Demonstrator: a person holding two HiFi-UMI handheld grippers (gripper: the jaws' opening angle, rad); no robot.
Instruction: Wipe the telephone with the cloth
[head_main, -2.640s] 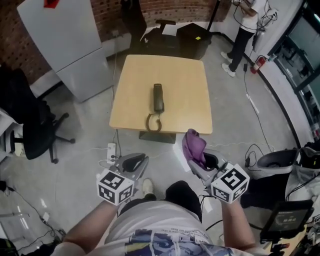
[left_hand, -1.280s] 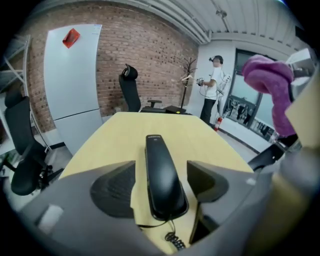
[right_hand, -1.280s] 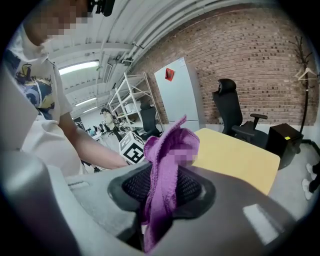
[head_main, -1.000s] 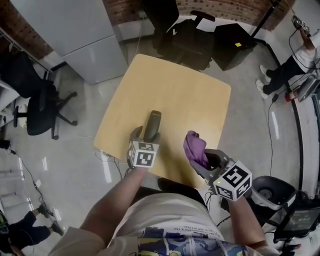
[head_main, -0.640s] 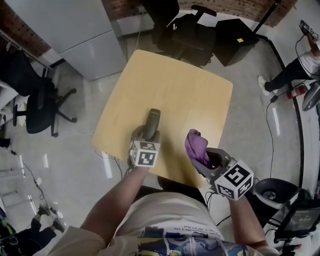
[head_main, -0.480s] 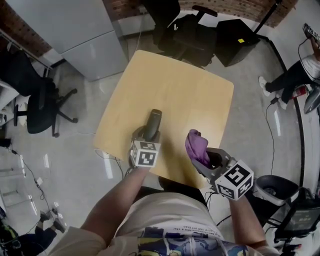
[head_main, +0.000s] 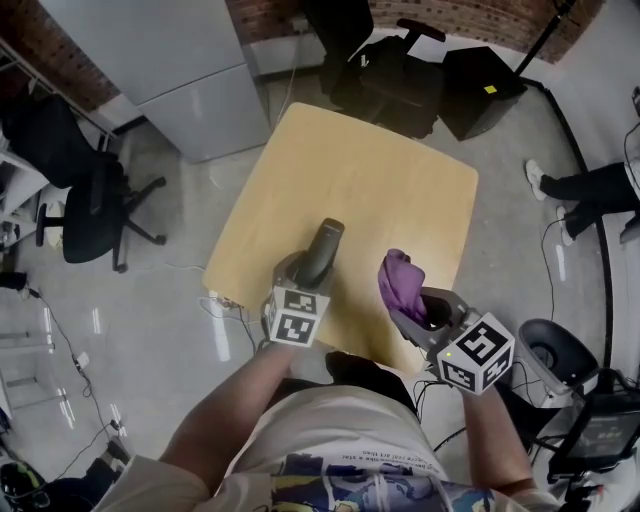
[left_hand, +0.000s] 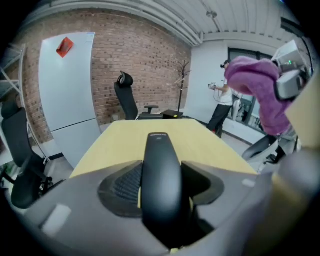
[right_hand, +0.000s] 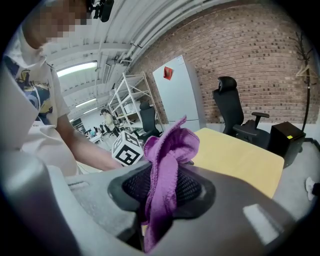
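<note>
The left claw (head_main: 303, 275), its jaws just closed in and now partly spread, clamps the black telephone handset (head_main: 322, 246) over the near edge of the wooden surface (head_main: 372, 175). The right claw (head_main: 421, 306) pinches the purple cloth (head_main: 401, 279) nearly shut, near the handset. The handset's tip print is unreadable.

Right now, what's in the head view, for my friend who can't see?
Looking down, the left gripper, its jaws just closed, holds a black telephone handset over a wooden table; the right gripper holds a purple cloth beside it.
</note>
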